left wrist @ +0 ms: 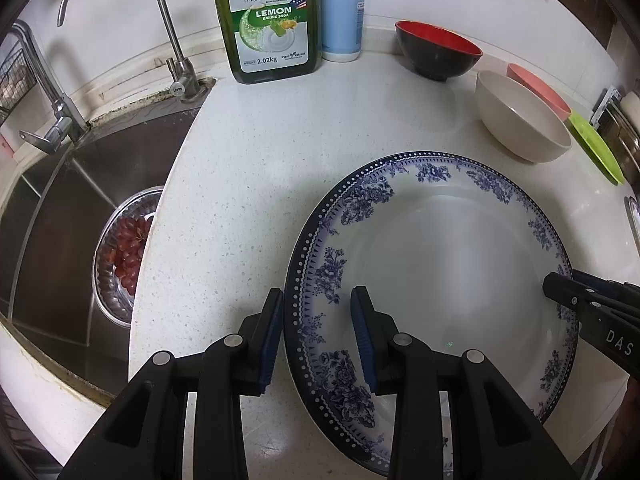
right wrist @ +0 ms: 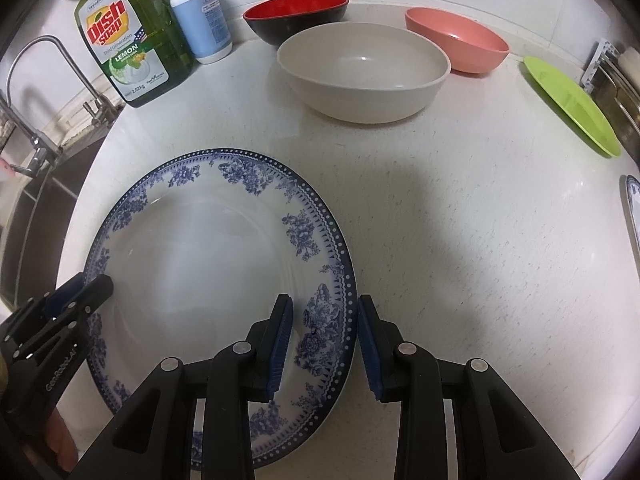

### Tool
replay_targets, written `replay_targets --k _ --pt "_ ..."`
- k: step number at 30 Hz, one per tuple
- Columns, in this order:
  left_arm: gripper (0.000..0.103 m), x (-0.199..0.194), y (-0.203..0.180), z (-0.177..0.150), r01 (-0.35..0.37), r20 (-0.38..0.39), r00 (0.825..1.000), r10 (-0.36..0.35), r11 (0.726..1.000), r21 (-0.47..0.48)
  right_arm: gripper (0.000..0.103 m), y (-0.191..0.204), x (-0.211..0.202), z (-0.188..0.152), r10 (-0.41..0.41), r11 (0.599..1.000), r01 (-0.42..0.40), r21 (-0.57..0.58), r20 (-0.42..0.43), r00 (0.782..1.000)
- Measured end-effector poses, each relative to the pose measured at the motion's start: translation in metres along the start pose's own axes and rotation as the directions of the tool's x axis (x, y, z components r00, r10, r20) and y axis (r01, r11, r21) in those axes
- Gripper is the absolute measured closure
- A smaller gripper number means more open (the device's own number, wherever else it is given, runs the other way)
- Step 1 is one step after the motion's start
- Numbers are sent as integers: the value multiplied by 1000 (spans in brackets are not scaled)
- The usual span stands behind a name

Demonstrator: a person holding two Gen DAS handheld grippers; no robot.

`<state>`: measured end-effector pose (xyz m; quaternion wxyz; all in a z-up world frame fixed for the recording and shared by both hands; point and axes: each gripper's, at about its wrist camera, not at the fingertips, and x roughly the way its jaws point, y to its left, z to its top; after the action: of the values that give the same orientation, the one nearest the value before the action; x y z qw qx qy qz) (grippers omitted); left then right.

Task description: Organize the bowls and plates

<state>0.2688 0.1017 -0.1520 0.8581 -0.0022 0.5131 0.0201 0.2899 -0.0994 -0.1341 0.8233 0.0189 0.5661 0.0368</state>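
Plate (right wrist: 192,256), cream bowl (right wrist: 362,76) behind, sink (left wrist: 52,216) beside

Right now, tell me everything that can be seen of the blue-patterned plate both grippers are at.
The blue-and-white plate looks like glazed ceramic: white well, blue floral sprays, a dark rim band dotted white. It is empty and looks clean, on the speckled counter beside the sink. The left gripper straddles its left rim, the right gripper its right rim, one finger inside and one outside each. Whether the pads press cannot be told.
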Motion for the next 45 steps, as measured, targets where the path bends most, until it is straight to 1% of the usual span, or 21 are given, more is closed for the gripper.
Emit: replay_targets --k 7,8,10,11,12,13,14,15,17,19,20,22,24,27,31,33,38,43,45 --pt "66 0 -3 -1 -12 10 1000 12 999 39 68 0 1 -1 5 1000 -5 1 6 1000" --pt "65 0 -3 -1 -20 12 1000 20 999 44 68 0 1 -1 6 1000 -6 3 7 1000" --pt "56 -2 -3 0 -30 19 999 30 998 53 68 -1 1 -2 7 1000 -7 4 16 1000" --pt "47 -3 -2 1 -33 25 999 31 998 56 68 -1 1 -2 10 1000 -10 6 18 1000" --pt "43 -5 -2 1 -35 34 999 33 998 60 68 -2 1 -3 14 1000 -14 8 25 1000" --pt "43 -8 -2 1 -42 47 998 38 997 66 67 -2 -1 -4 11 1000 -11 9 34 999" --pt "41 -11 -2 1 -50 62 997 46 996 74 64 -2 -3 -5 7 1000 -7 7 42 999" --pt "35 -15 -3 2 -56 76 996 50 995 81 61 -2 -5 -6 3 1000 -4 3 53 999" --pt "30 -24 -5 3 -60 108 993 50 994 90 60 -1 -11 -8 -11 1000 12 -5 80 997" --pt "27 -35 -8 4 -53 141 989 39 994 101 60 -2 -17 -10 -11 1000 12 -8 101 995" --pt "23 -40 -9 5 -50 157 987 33 993 106 60 -2 -21 -11 -7 1000 7 -4 114 993" --pt "18 -51 -13 7 -47 189 982 24 992 118 55 -5 -27 -14 3 1000 -4 6 134 991" --pt "11 -62 -19 9 -50 228 973 19 990 132 46 -10 -36 -16 7 1000 -11 22 163 987" --pt "9 -77 -32 11 -46 277 961 2 987 153 37 -20 -51 -21 -5 998 -7 56 202 979" --pt "4 -93 -51 13 -29 324 946 -31 984 178 31 -35 -71 -28 -34 996 11 92 251 967" --pt "1 -100 -62 15 -2 343 937 -66 981 195 27 -45 -82 -31 -52 993 21 113 280 959" --pt "0 -111 -95 17 51 344 930 -131 972 231 22 -71 -105 -41 -95 988 47 148 334 938" --pt "0 -123 -130 20 64 372 914 -161 963 261 21 -100 -126 -47 -140 982 78 174 382 914" --pt "0 -127 -144 21 65 384 907 -172 959 275 20 -112 -131 -50 -153 979 84 188 389 908"
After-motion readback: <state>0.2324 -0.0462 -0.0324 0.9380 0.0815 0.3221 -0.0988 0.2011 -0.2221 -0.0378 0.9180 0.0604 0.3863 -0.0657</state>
